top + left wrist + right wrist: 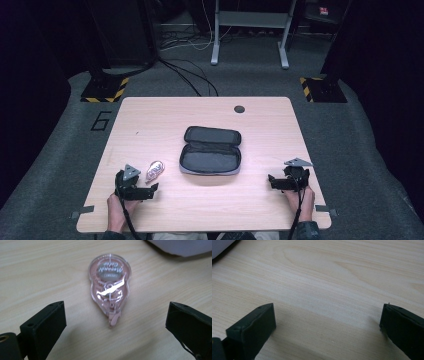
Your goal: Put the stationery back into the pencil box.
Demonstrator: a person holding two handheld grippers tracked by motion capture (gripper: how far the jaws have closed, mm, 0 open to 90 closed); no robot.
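**Both grippers wide open, nothing held**

The left gripper (pixel 151 189) rests near the table's (pixel 150 115) front left, jaws spread, empty. A pink tape dispenser (pixel 109 287) lies flat just ahead of it, beside the open grey case (pixel 210 150) at centre. The right gripper (pixel 271 181), jaws spread over bare wood, holds nothing.

Table (pixel 150 120) pale wood, fine grain; pencil case (pixel 210 150) dark grey inside, lighter grey edge; correction-tape dispenser (pixel 109 285) clear pink, grey label, white lettering; left gripper (pixel 113 322) and right gripper (pixel 328 325) jaws black; floor markers (pixel 105 92) yellow-black striped.
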